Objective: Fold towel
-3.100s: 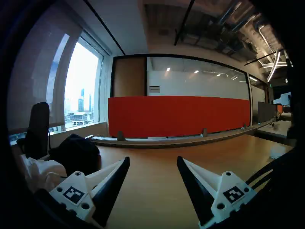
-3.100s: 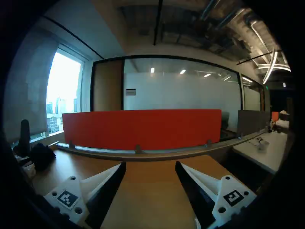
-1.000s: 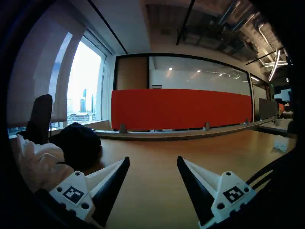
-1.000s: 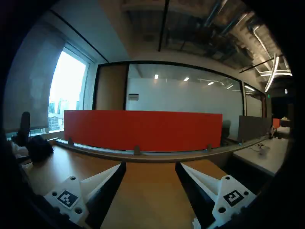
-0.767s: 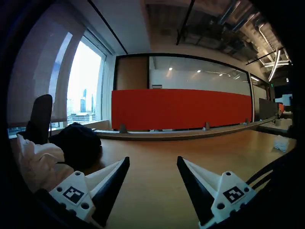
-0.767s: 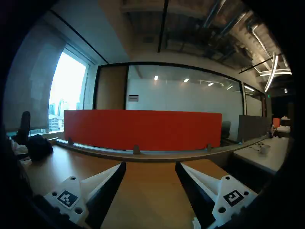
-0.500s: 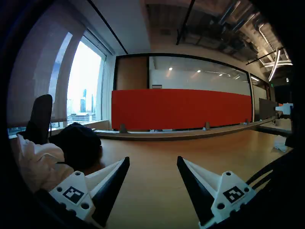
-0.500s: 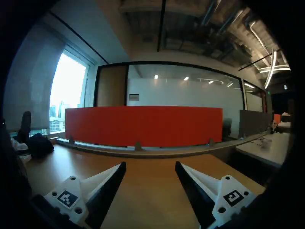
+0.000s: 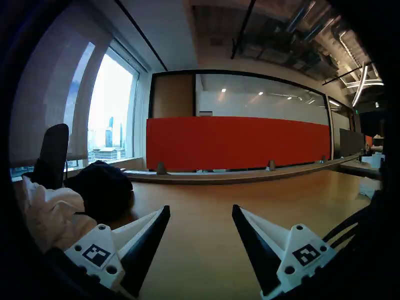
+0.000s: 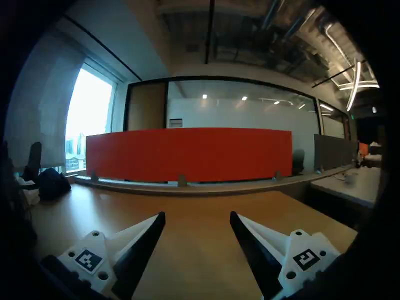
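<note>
Open-plan office, long wooden desk [image 10: 200, 210], towel parked off to the side
Red divider [image 9: 235, 142] backs the desk, with a bright window [image 9: 107, 125] beside it. Next to the dark bag [image 9: 102, 192] sits the towel [image 9: 50, 217], a crumpled pale heap. It looks soft, light and floppy, so I'd pinch a corner or hem. Left gripper [image 9: 200, 206] and right gripper [image 10: 197, 213] both have fingers spread wide, holding nothing.

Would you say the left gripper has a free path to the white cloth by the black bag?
Probably yes: the left gripper is open, and the white cloth lies uncovered just to its side.
</note>
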### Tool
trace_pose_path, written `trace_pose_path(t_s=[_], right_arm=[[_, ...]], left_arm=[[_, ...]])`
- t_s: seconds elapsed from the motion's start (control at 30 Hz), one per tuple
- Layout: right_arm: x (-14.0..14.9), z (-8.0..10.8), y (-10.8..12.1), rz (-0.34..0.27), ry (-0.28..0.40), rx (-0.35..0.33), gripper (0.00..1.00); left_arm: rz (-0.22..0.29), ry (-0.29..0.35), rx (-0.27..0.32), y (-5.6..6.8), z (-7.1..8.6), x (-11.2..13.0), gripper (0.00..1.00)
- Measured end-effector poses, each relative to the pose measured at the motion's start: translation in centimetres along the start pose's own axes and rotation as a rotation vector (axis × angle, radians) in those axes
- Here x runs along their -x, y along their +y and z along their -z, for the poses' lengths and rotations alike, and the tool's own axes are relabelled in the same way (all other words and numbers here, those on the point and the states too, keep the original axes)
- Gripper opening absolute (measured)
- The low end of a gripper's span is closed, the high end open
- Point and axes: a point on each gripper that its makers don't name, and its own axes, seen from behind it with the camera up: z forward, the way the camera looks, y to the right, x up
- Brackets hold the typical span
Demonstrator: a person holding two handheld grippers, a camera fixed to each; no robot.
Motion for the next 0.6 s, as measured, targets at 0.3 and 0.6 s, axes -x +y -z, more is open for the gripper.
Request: trace_pose_path(t_s=[0.3,0.6], right_arm=[[2.2,0.0,0.4,-0.013,-0.016,0.017,1.00],[3.1,-0.3,0.1,-0.019,-0.022,0.016,1.00]], left_arm=[[0.000,0.000,0.000,0.0,0.0,0.0,0.92],[0.000,0.000,0.000,0.1,0.0,0.0,0.92]])
